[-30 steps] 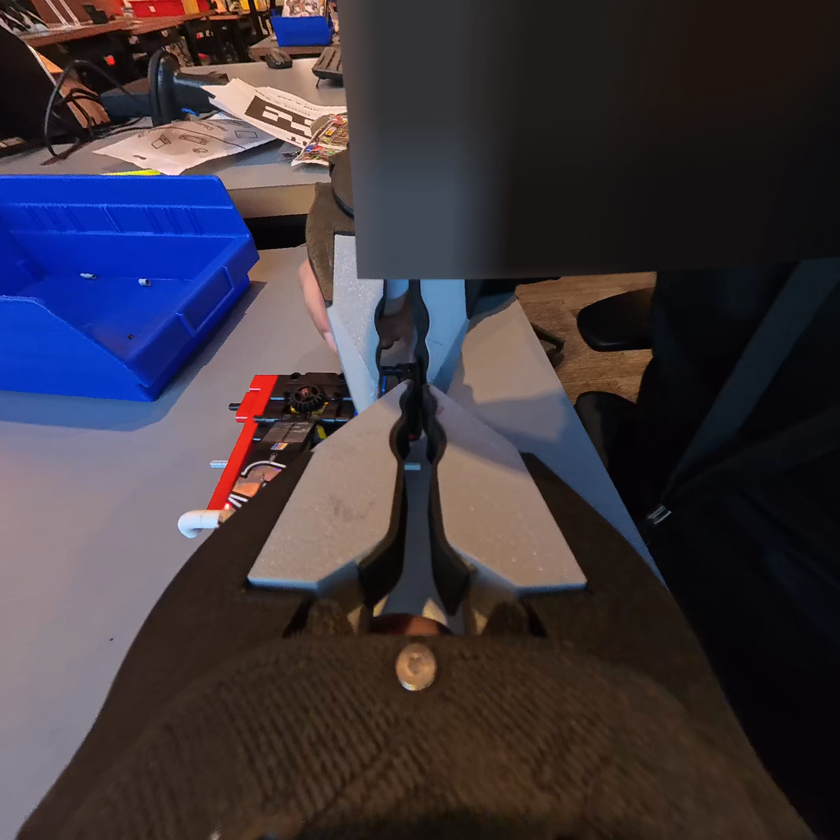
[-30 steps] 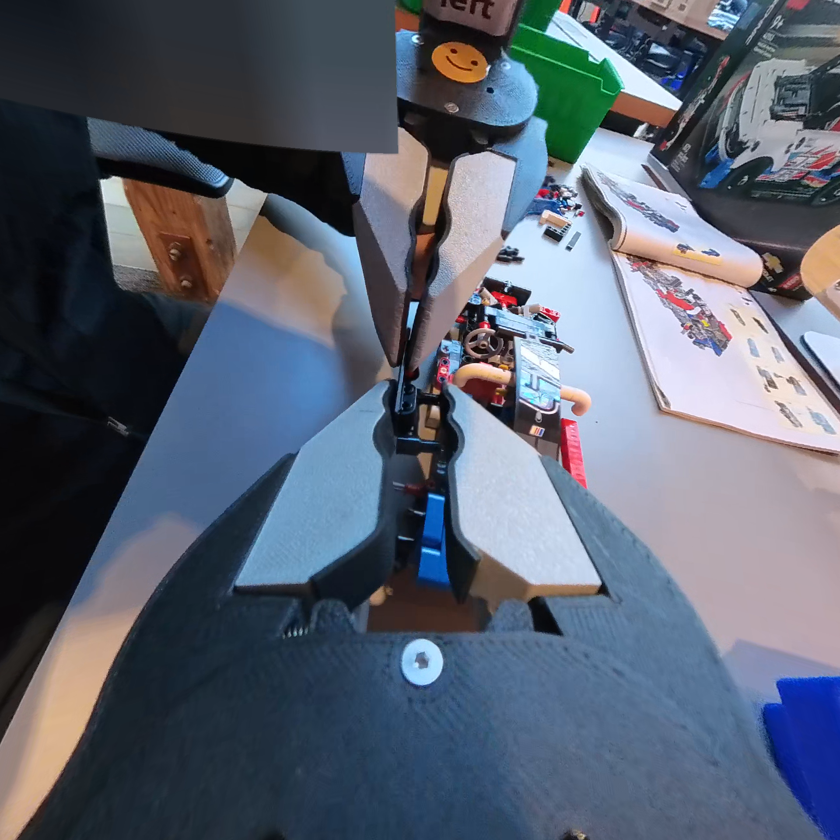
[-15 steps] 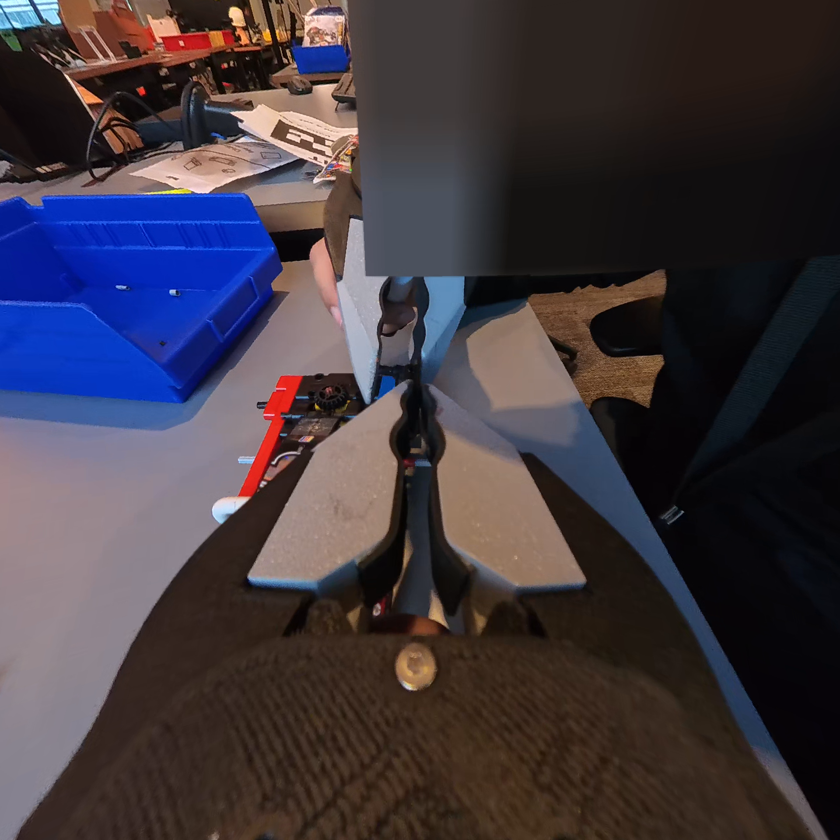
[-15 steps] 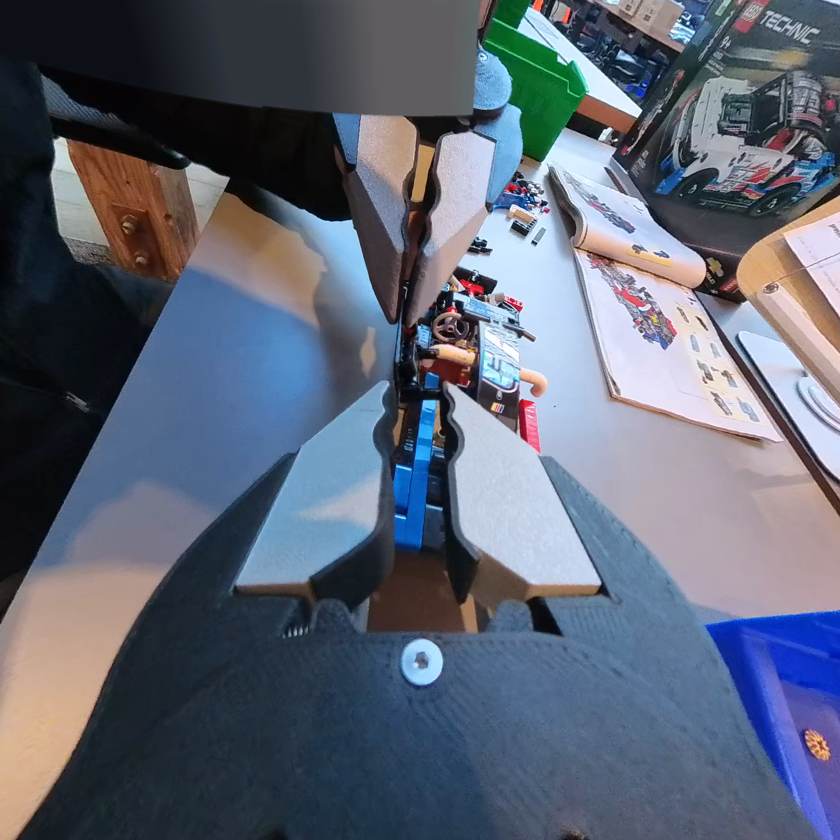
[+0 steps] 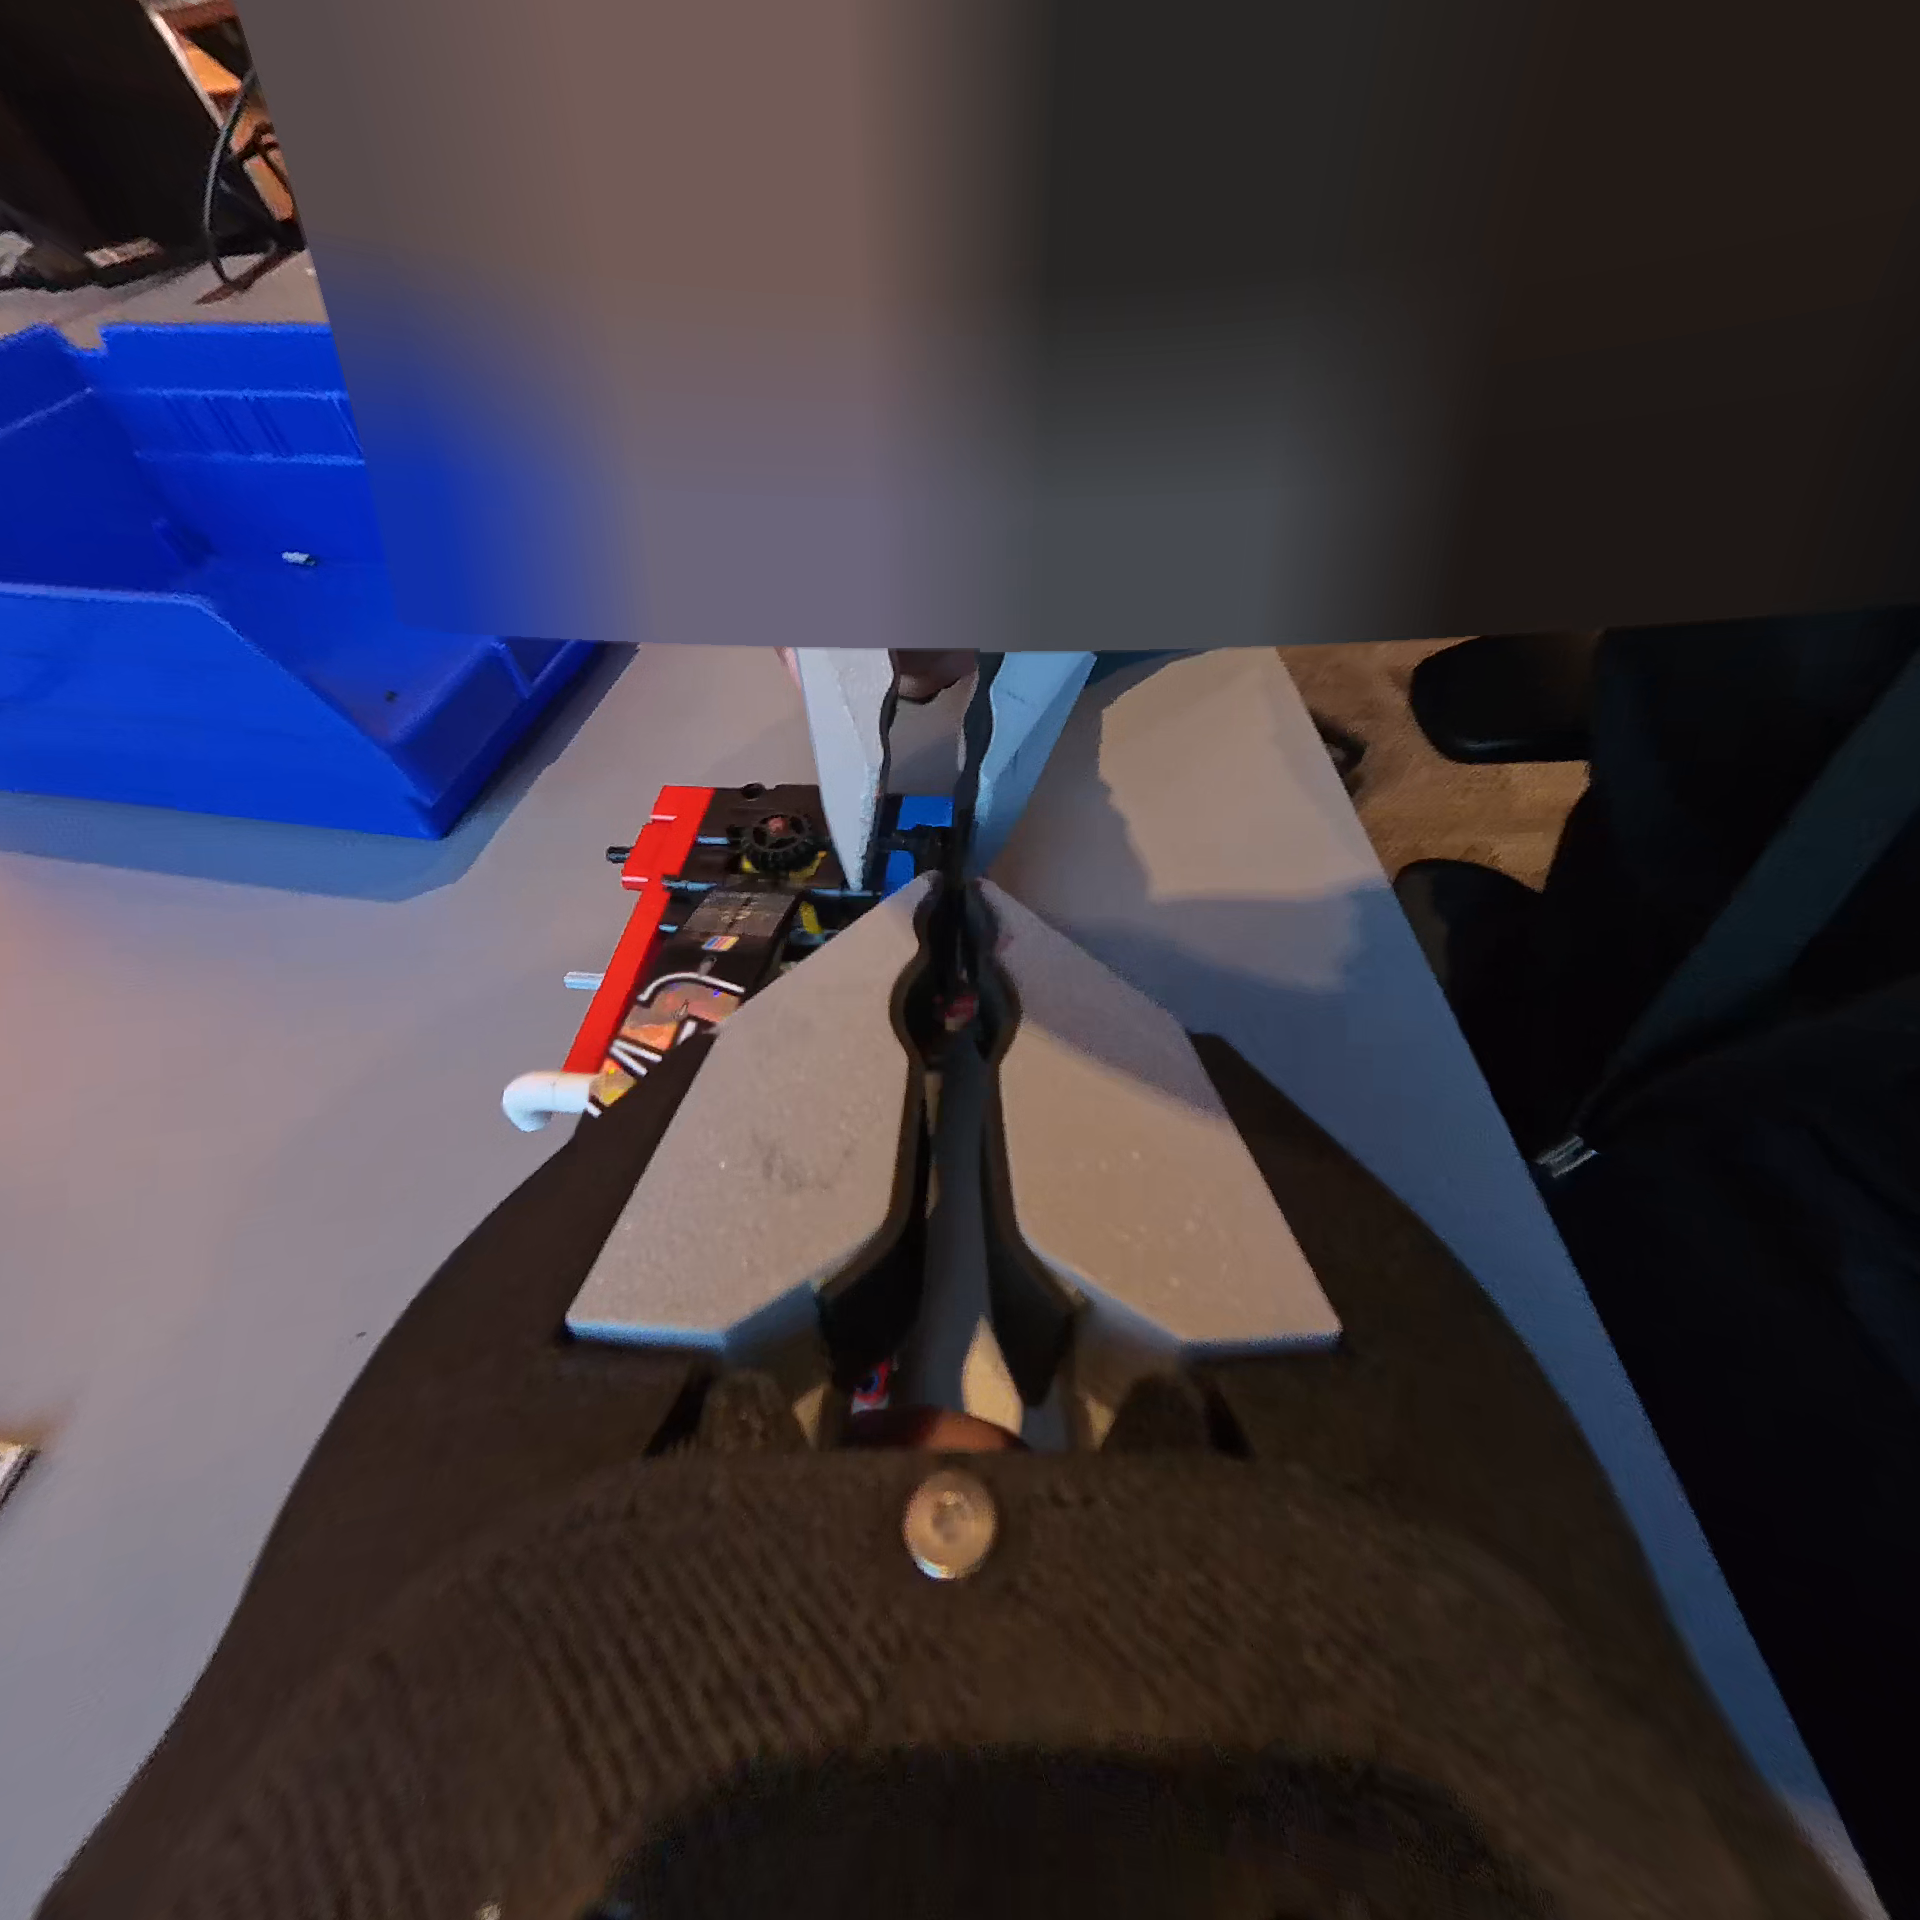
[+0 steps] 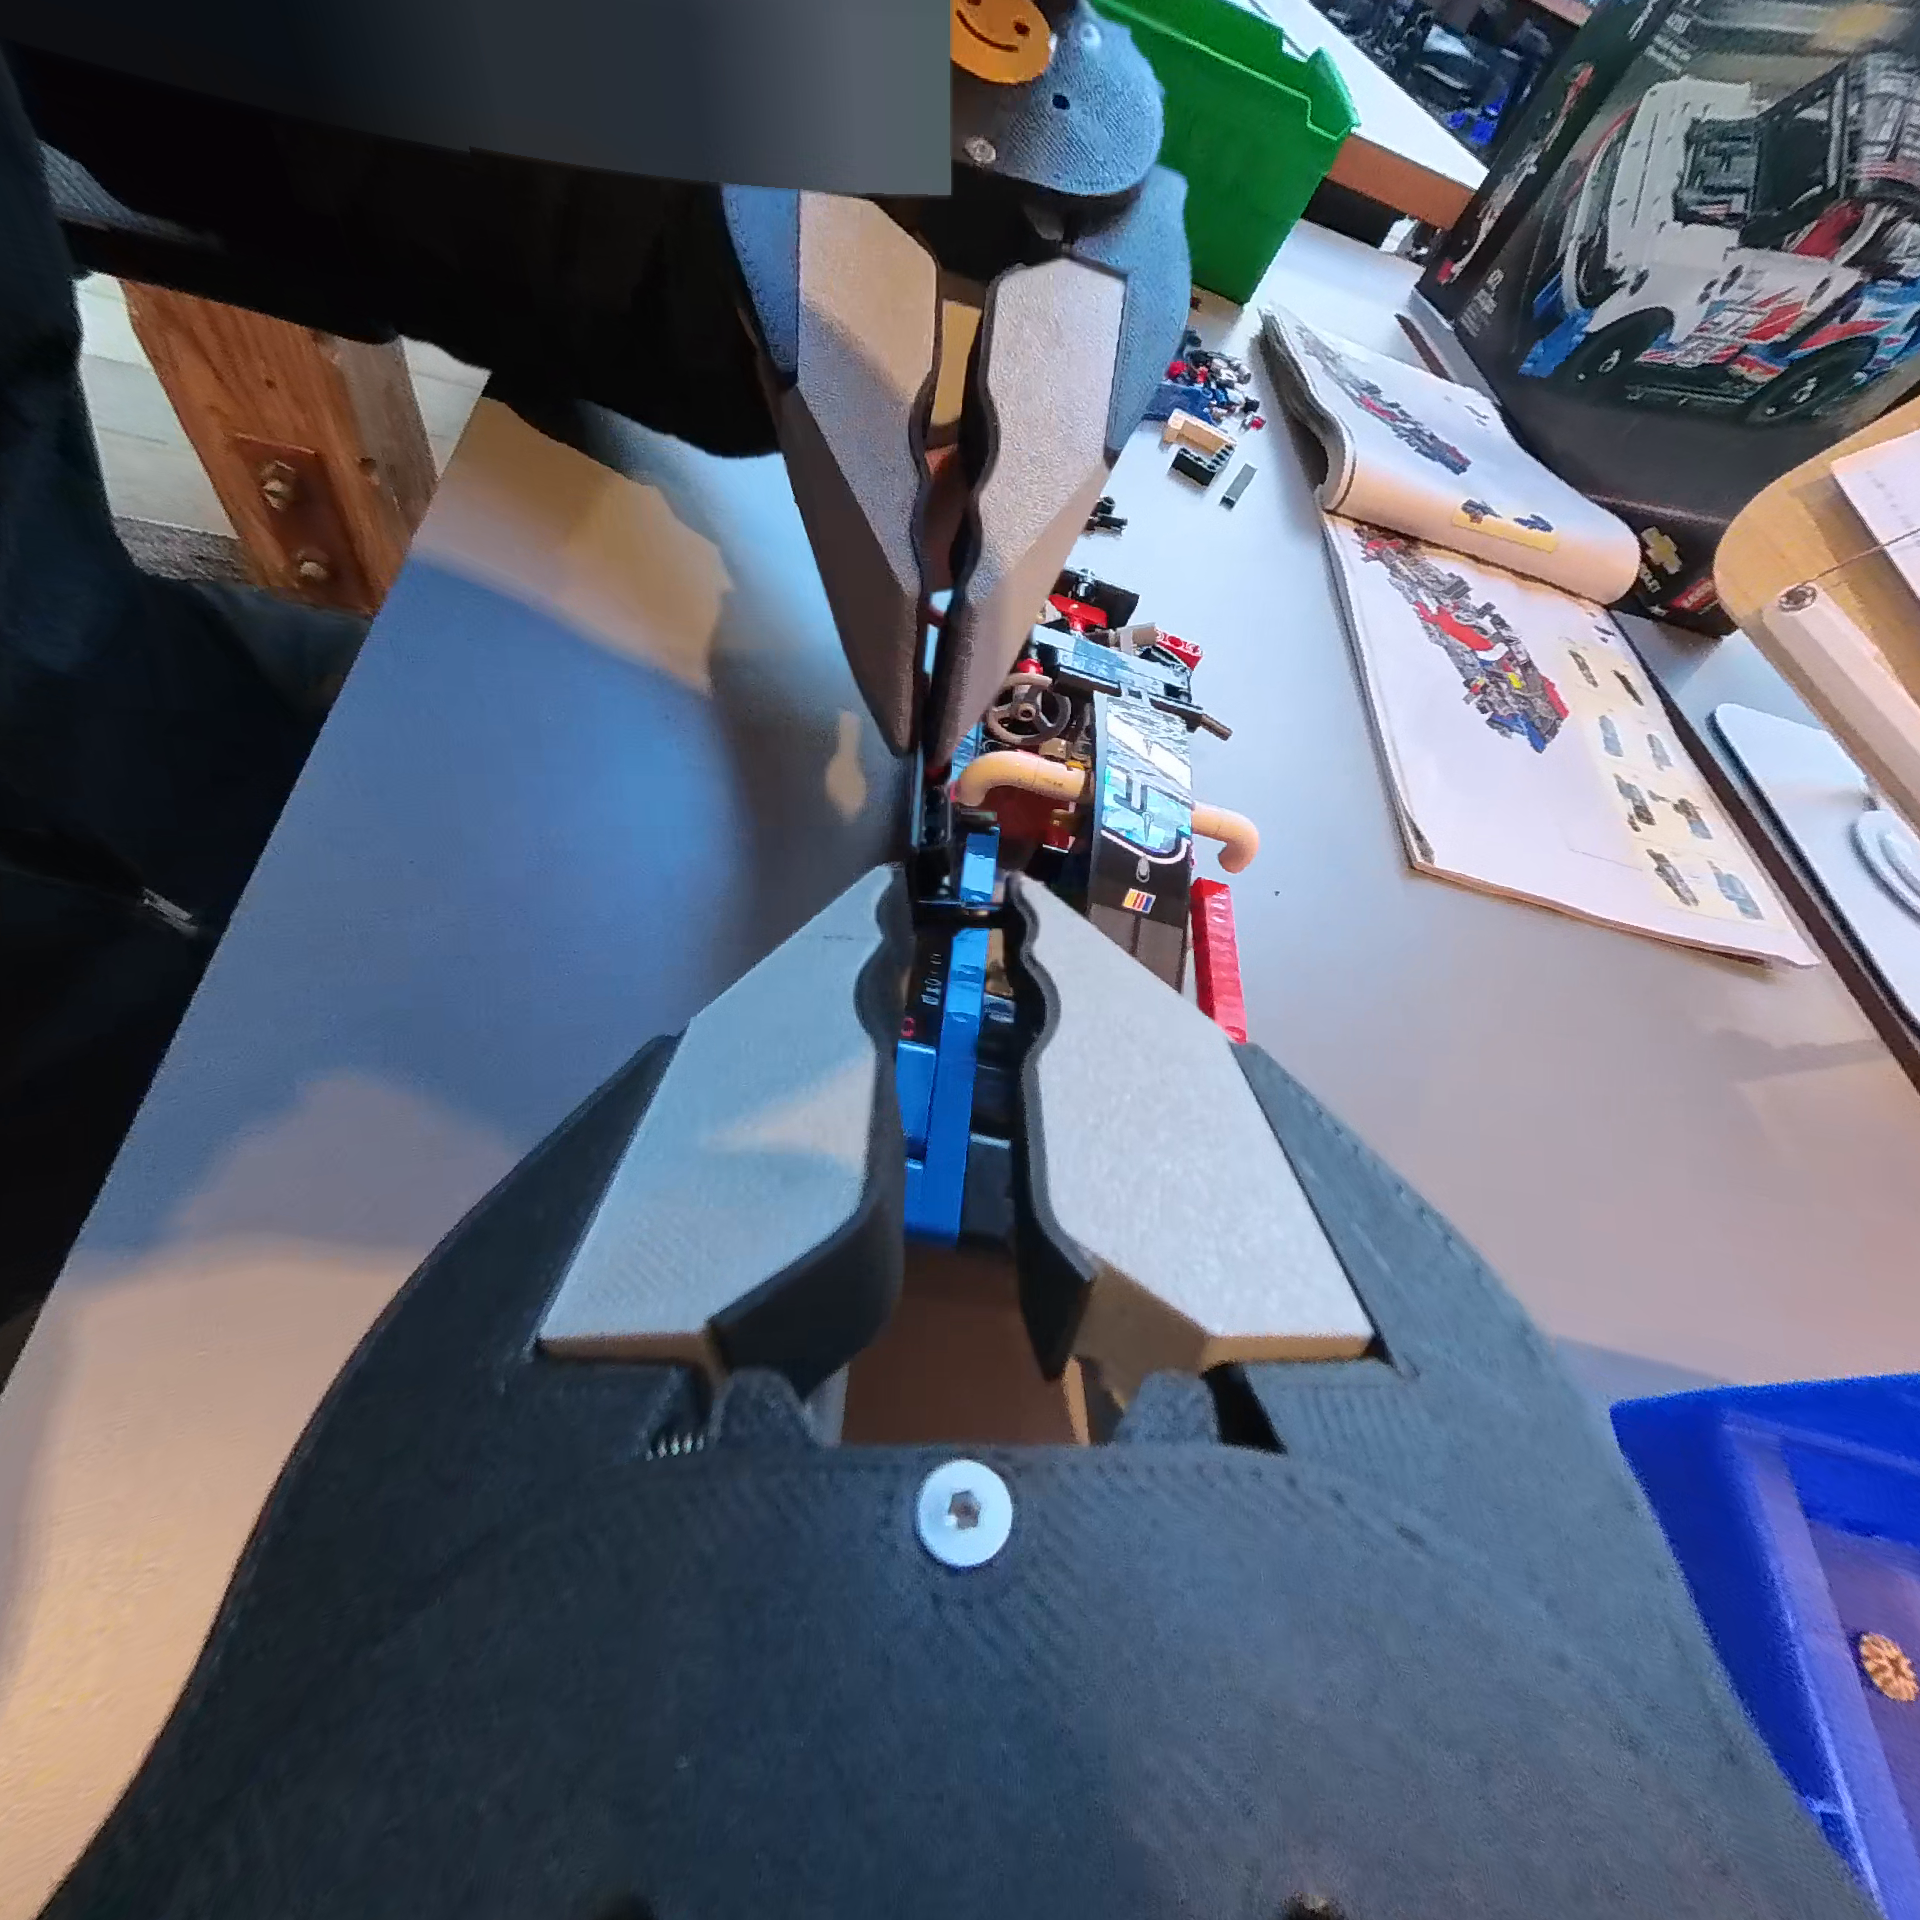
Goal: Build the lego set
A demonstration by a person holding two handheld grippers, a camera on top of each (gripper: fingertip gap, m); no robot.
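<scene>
The part-built lego car (image 5: 727, 925) lies on the grey table, with a red beam, a black stickered panel and pale curved pipes; it also shows in the right wrist view (image 6: 1138, 810). My two grippers meet tip to tip at its side nearest the table edge. My left gripper (image 5: 951, 896) is shut on a thin black piece there, and shows from the front in the right wrist view (image 6: 928, 743). My right gripper (image 6: 951, 899) is shut on a blue and black beam piece (image 6: 951, 1070) that lies along the car's side. It appears opposite in the left wrist view (image 5: 914, 862).
A blue bin (image 5: 208, 665) stands beyond the car; its corner (image 6: 1787, 1558) is beside my right gripper. An open instruction booklet (image 6: 1507, 707), the set's box (image 6: 1704, 208), a green bin (image 6: 1247, 135) and loose pieces (image 6: 1205, 416) lie farther off. The table edge (image 5: 1455, 1039) runs close by. Only a small space, under 4 cm, lies between the two pairs of fingers.
Both grippers have come down closer to the car and the table while keeping tip to tip. More of the blue beam now shows between my right fingers.
</scene>
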